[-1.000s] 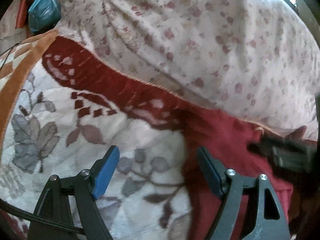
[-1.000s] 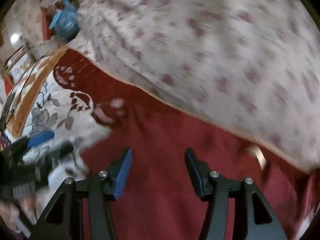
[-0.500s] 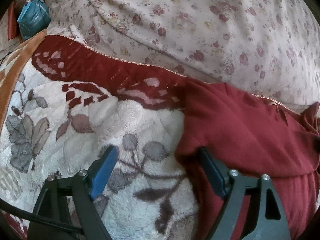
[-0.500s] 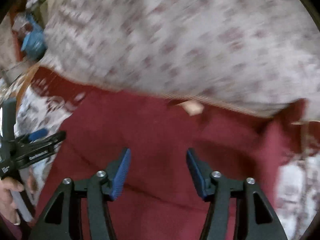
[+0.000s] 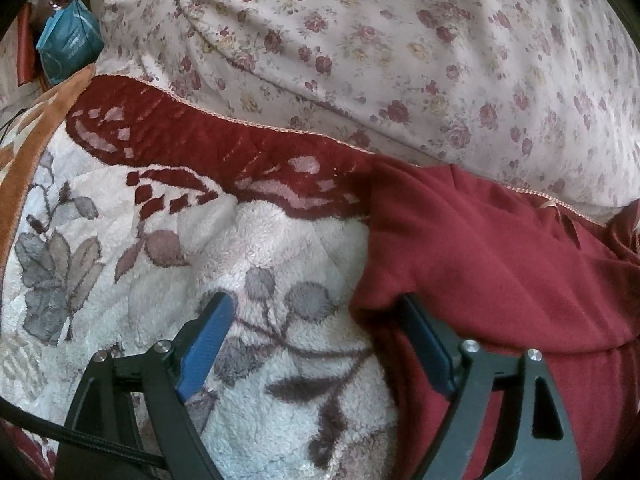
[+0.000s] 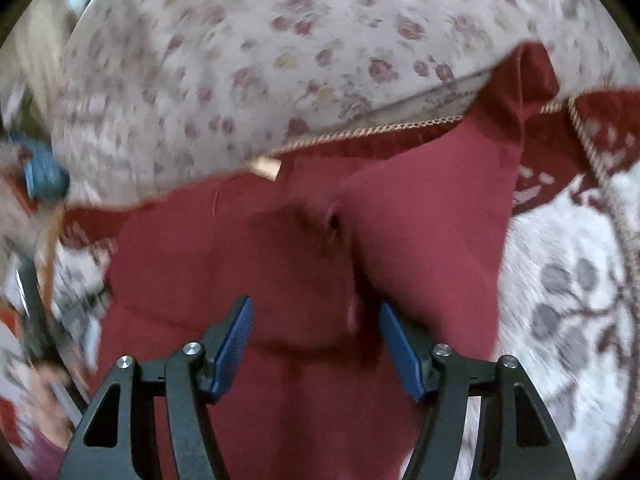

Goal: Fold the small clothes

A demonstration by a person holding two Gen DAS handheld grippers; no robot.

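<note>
A dark red garment (image 5: 500, 264) lies on a fleecy floral blanket (image 5: 200, 248), against a flowered pillow. My left gripper (image 5: 316, 308) is open; its right finger sits under the garment's left edge, its left finger over bare blanket. In the right wrist view the same red garment (image 6: 280, 264) fills the middle, with a fold or seam running down its centre. My right gripper (image 6: 316, 320) is open, low over the garment, holding nothing. A tan label (image 6: 266, 166) shows at the garment's top edge.
A large rose-print pillow (image 5: 400, 48) rises behind the garment. A blue bag (image 5: 66, 46) sits at the far left by the blanket's orange border (image 5: 24, 176). The left gripper and a hand show blurred at the left of the right wrist view.
My right gripper has swung right across the garment, from its left part to its centre fold. My left gripper has settled at the garment's left edge, which now drapes over its right finger.
</note>
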